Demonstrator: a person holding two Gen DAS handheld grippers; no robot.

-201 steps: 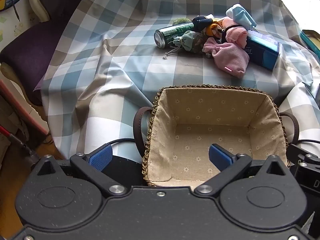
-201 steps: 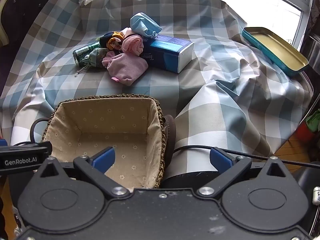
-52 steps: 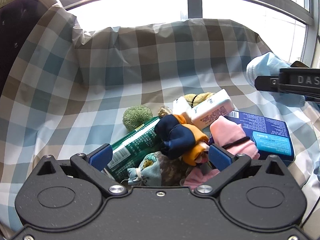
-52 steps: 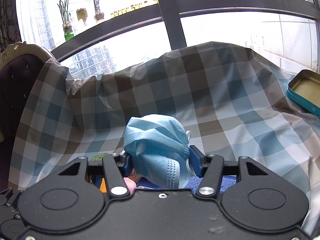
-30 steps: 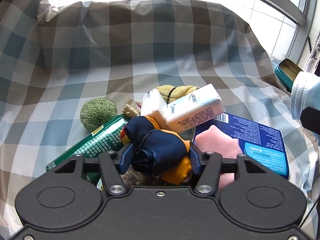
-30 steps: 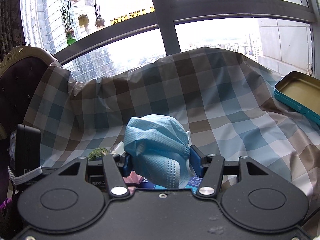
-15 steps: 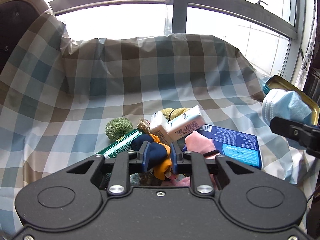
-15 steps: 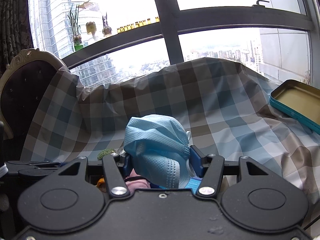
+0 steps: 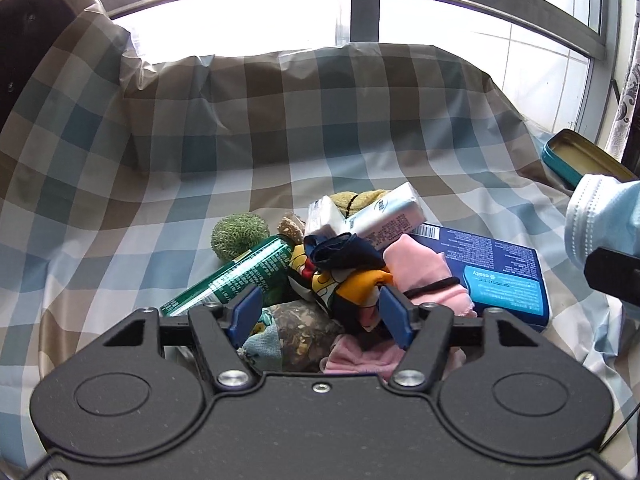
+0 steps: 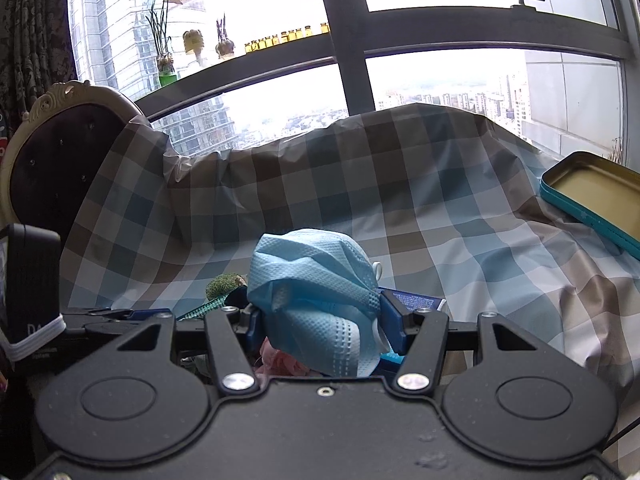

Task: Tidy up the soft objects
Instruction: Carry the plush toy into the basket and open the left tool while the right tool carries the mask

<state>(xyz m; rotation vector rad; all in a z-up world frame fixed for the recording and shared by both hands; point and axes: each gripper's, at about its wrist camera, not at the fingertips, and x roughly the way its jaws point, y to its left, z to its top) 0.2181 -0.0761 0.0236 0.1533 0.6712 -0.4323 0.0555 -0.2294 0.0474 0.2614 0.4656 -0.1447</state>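
Blue box (image 9: pixel 496 270), right of the left gripper (image 9: pixel 322 314): upside-down word, seemingly "essity"; barcode, other print too small to read.

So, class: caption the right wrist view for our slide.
Right hand-held gripper clamps a crumpled blue face mask above the checked cloth.

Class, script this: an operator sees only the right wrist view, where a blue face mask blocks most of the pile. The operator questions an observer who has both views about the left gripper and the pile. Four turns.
Operator: My face mask hides the pile. Is the left gripper gripping anything?
Observer: No. Its jaws stand open around a navy-and-orange cloth bundle in the pile.
Operator: What lies to the right of that bundle?
Observer: A pink cloth with a black band around it, lying on the blue box.
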